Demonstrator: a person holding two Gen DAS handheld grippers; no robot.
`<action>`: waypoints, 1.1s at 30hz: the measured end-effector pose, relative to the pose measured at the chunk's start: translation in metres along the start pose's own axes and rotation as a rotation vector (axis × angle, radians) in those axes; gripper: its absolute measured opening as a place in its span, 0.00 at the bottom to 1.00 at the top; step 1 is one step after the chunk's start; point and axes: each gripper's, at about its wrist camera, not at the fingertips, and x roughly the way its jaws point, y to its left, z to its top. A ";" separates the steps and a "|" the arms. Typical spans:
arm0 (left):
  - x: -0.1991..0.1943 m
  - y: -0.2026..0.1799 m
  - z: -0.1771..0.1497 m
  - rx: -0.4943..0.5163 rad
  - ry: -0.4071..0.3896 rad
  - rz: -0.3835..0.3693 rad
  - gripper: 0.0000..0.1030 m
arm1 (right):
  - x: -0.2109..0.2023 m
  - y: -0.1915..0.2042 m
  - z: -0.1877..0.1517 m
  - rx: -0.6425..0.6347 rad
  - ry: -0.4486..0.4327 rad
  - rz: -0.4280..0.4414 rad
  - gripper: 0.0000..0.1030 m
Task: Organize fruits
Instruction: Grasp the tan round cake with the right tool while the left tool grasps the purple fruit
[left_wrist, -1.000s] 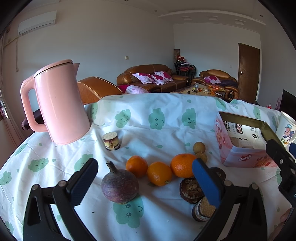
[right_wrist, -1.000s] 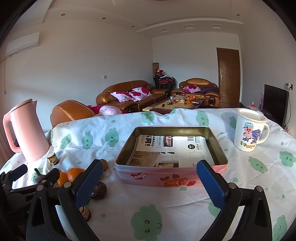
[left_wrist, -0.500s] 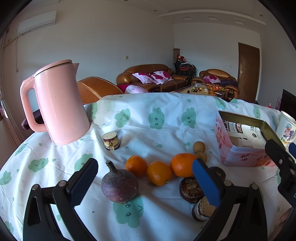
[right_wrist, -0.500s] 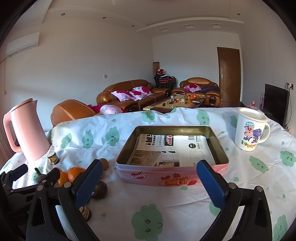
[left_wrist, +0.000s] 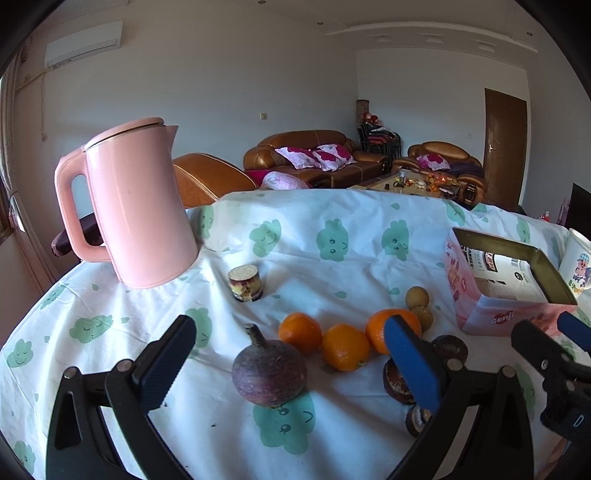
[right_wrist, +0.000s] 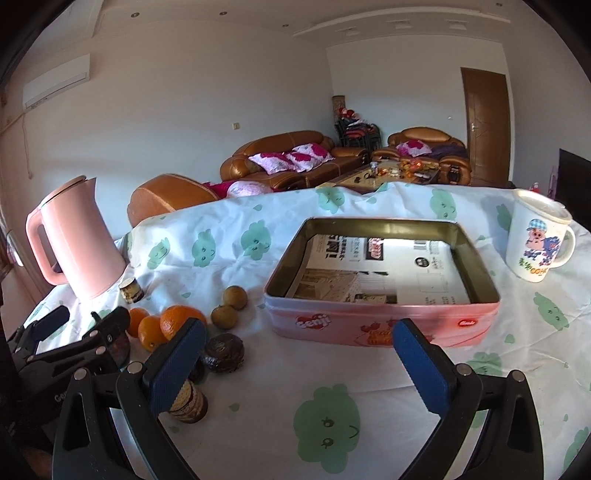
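grippers (left_wrist: 291, 362) (right_wrist: 295, 363) agape, empty; oranges (left_wrist: 345, 351) beside tin (right_wrist: 384, 325)

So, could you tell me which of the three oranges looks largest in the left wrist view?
The rightmost orange, partly hidden behind the left gripper's blue right finger. The middle orange and left orange look smaller.

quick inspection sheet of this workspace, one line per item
surface: table under a white cloth with green prints
job's things: three oranges, a purple fruit, two small brown fruits, dark fruits on the cloth; tin open, paper-lined, no fruit inside
clutter: pink kettle, mug, small jar
grippers: left gripper and right gripper open, holding nothing
cables: nothing seen
surroundings: sofas, door
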 end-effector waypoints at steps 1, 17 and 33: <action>-0.003 0.004 0.001 0.004 -0.007 0.015 1.00 | 0.004 0.003 -0.001 -0.006 0.030 0.042 0.99; 0.008 0.074 -0.015 -0.016 0.187 -0.061 1.00 | 0.023 0.069 -0.031 -0.285 0.288 0.261 0.72; 0.068 0.037 -0.012 -0.027 0.366 -0.196 0.64 | 0.030 0.026 -0.015 -0.092 0.335 0.339 0.36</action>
